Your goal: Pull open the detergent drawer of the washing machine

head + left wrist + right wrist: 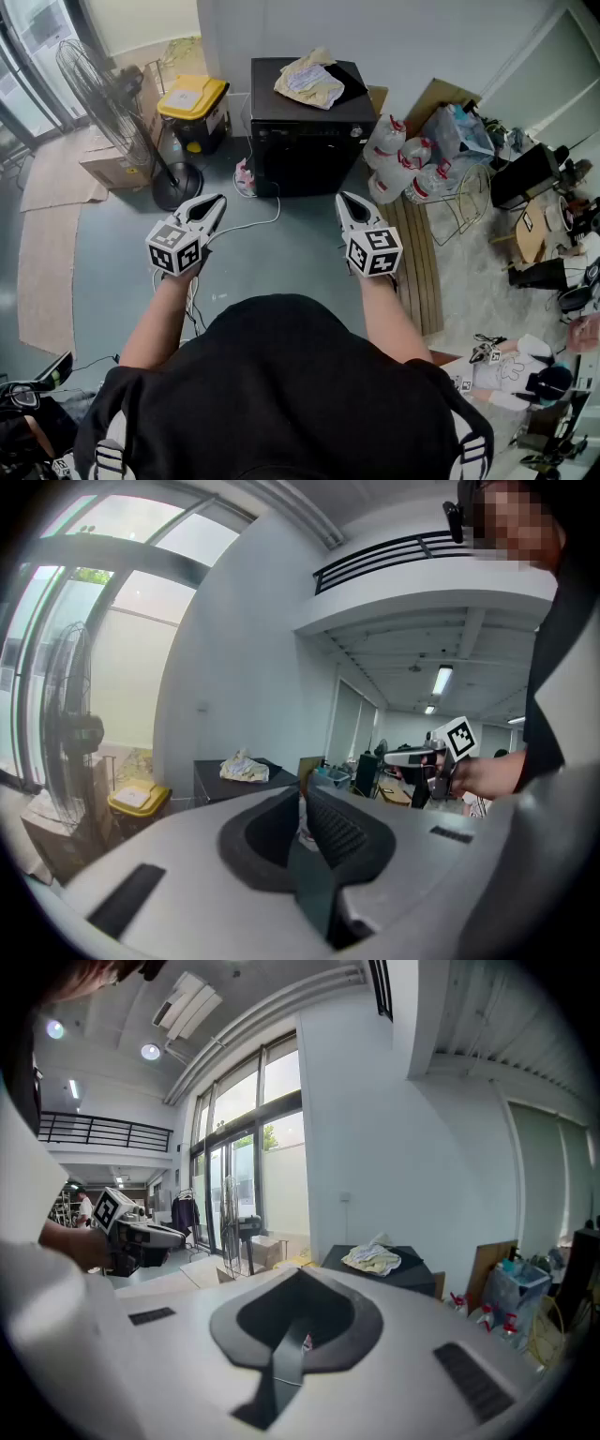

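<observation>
- Holding 2 claws out ahead above the floor [300,248], bare forearms roughly parallel, both tipped slightly below level.
- Left claw [217,201]: shut tight on nothing, ridged dark pads pressed together inside a smooth grey-white shell.
- Right claw [345,200]: likewise closed and empty, dark pads meeting in 1 thin seam.
- On the back of each, 1 white cube printed with black square markers.
- Straight ahead, well apart from both claws: washing machine [309,141], a boxy matte-black unit standing on the floor against the white wall, roughly centred between the 2 claw tips.
- Detergent drawer: not to be made out on the dark front from here; cannot tell whether open or closed.
- On the machine's flat top, a crumpled pale cloth [310,82].
- Left of it, a yellow-lidded bin [193,101] and a standing fan [105,92] with wire cage and round black base.
- Right of it, clear plastic bottles [405,157] with red caps, beside wooden slats [419,267].
- A white cable [262,221] trailing over the blue-grey floor.
</observation>
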A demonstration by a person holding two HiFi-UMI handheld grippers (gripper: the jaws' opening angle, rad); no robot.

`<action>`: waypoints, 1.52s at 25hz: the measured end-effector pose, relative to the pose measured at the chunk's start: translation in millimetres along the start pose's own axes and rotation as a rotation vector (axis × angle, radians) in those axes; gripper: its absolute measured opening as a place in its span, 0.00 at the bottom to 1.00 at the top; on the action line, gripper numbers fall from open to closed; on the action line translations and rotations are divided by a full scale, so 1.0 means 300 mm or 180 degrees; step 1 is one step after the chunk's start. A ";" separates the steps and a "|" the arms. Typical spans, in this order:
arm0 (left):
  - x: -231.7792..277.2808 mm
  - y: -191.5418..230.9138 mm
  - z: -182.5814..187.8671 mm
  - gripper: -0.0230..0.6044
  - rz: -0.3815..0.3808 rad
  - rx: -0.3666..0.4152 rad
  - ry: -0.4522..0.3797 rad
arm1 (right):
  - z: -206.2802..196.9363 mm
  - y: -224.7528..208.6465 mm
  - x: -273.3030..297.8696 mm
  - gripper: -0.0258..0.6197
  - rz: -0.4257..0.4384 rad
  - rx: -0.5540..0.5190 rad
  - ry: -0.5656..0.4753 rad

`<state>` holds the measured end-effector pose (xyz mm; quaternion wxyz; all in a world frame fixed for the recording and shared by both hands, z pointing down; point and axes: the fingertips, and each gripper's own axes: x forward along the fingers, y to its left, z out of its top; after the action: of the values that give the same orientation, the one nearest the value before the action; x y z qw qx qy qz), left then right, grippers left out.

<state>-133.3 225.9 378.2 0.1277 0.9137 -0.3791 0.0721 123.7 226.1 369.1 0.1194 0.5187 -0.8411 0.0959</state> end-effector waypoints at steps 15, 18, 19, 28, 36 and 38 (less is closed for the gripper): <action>-0.075 0.160 0.018 0.09 -0.0139 0.0058 0.0004 | 0.046 0.104 0.096 0.04 -0.0240 0.0158 -0.0135; -0.090 0.197 0.008 0.09 -0.0152 0.0039 -0.0012 | 0.054 0.147 0.117 0.04 -0.0221 0.0141 -0.0156; -0.093 0.207 0.007 0.11 -0.0145 0.0022 -0.0022 | 0.058 0.157 0.122 0.05 -0.0215 0.0127 -0.0158; -0.066 0.283 -0.004 0.31 -0.0170 -0.0070 0.0026 | 0.053 0.163 0.193 0.28 -0.0101 0.0213 -0.0089; 0.049 0.361 -0.018 0.36 -0.0118 -0.0134 0.0179 | 0.040 0.079 0.331 0.30 -0.0040 0.0254 -0.0008; 0.081 0.388 -0.022 0.36 -0.0091 -0.0142 0.0205 | 0.037 0.051 0.369 0.30 -0.0017 0.0260 0.0002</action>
<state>-199.2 132.4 410.7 0.1611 0.9132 -0.3632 0.0911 60.8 135.6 391.3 0.0986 0.5254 -0.8351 0.1300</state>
